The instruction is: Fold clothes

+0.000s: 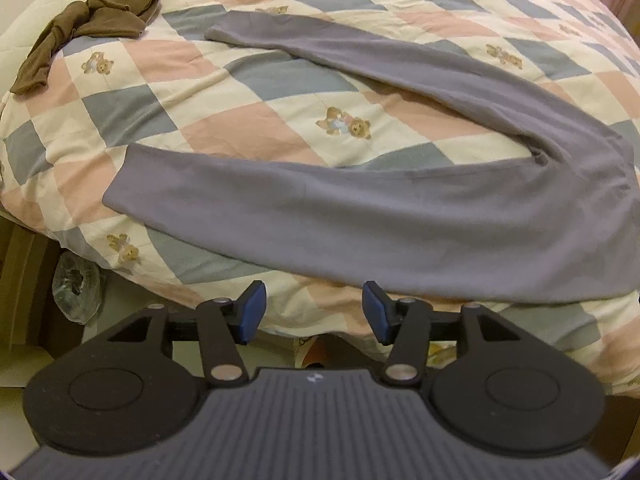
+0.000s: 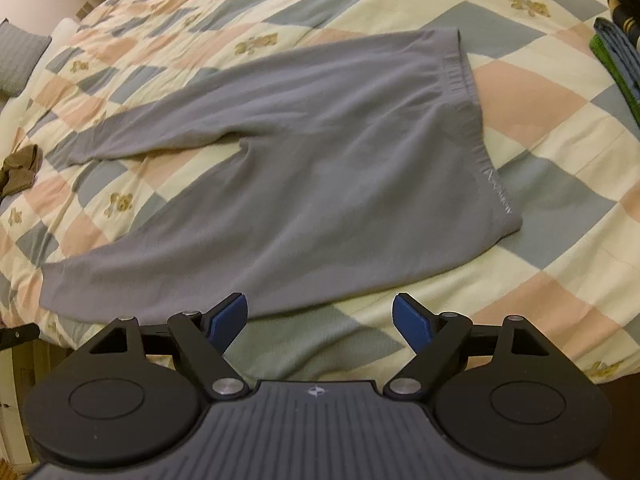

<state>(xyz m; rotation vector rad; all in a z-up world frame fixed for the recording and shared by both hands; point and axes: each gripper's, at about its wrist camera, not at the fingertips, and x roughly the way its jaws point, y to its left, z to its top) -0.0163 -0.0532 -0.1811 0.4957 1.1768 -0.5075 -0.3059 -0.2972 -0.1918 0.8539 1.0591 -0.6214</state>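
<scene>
Left wrist view: the left gripper [image 1: 314, 312] hovers with jaws apart, holding nothing, just short of the grey trousers [image 1: 360, 216] spread flat on the checked quilt [image 1: 248, 128]. A brown garment [image 1: 84, 28] lies crumpled far ahead to its left. Right wrist view: the right gripper [image 2: 320, 322] is also spread and empty, the trousers [image 2: 320, 168] straight ahead, folded clothes [image 2: 616, 44] far right.

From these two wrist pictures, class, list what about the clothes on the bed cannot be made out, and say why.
- Grey pants: the waistband lettering in the right wrist view is too small to read.
- Grey pants in the left wrist view: the waist is cut off by the right edge.
- Brown garment: crumpled, so its type cannot be told.
- Stacked items: cut off by the right wrist view's right edge.
</scene>
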